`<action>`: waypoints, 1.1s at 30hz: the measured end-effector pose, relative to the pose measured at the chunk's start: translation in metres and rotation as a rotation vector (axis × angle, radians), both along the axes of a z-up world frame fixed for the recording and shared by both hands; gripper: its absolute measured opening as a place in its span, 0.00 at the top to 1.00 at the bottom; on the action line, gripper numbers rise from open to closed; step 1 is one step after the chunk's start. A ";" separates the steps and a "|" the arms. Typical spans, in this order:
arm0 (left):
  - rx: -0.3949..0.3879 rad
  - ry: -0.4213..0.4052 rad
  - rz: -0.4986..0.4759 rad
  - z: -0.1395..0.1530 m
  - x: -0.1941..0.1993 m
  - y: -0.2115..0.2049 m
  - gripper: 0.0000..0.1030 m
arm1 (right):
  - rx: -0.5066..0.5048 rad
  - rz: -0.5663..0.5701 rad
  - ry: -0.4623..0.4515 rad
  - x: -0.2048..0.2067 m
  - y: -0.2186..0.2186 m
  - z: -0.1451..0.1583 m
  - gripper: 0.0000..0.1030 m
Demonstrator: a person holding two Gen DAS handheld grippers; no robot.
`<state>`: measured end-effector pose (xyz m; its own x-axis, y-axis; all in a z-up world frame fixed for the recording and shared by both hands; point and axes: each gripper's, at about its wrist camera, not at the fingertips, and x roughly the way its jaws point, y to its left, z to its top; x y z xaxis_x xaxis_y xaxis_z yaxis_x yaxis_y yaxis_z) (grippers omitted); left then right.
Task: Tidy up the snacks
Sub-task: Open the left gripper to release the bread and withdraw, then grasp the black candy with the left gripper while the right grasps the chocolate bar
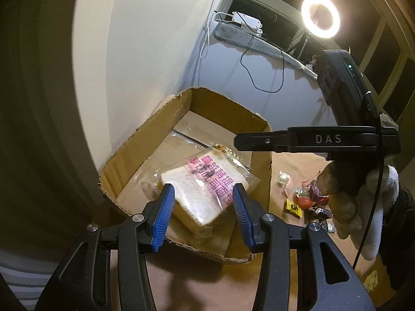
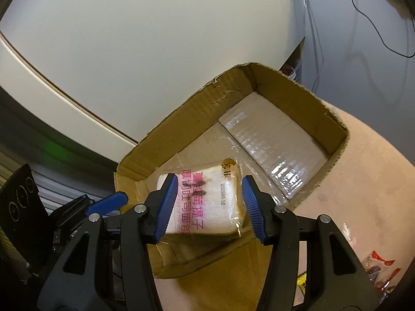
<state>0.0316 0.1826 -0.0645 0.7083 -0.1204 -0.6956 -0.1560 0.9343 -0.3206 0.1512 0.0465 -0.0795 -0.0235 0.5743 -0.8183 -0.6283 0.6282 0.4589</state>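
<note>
The wrapped sliced bread [image 1: 205, 191] lies inside the open cardboard box [image 1: 135, 140], towards its near corner, with the pink-printed face up and seemingly a little tilted. It looks light and soft: the loaf would squash under a hard pinch, and the clear film is glossy and probably slippery, with loose crimped ends that would slide or tear if taken alone. The safer hold is likely across the two crust sides, gently. The left gripper [image 1: 203, 189] hangs over the pack with its jaws parted wider than the loaf, holding nothing. The right gripper [image 2: 210, 180] is the same, released and empty, borne by a gloved hand [image 1: 363, 197] above the box's right side. More small wrapped snacks [image 1: 303, 199] lie scattered on the brown bench [image 1: 293, 163], right of the box. Behind stands a white wall; a lit ring light [image 1: 320, 16] and a white power strip [image 1: 246, 20] with trailing cables sit by a dark window.
</note>
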 end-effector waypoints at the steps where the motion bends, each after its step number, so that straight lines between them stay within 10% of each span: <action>1: 0.011 -0.002 0.001 0.001 -0.001 -0.002 0.57 | -0.001 0.001 -0.002 -0.001 -0.003 0.002 0.48; 6: 0.042 -0.005 -0.024 0.005 -0.005 -0.014 0.57 | -0.027 -0.018 -0.054 -0.006 -0.021 0.011 0.35; 33: 0.168 0.063 -0.427 -0.015 0.013 -0.190 0.47 | -0.308 -0.241 -0.260 -0.039 -0.270 -0.009 0.35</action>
<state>0.0450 -0.0077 -0.0798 0.5754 -0.2741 -0.7706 0.2397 0.9573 -0.1615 0.1126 -0.2235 -0.0883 0.3090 0.2679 -0.9126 -0.5171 0.8526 0.0752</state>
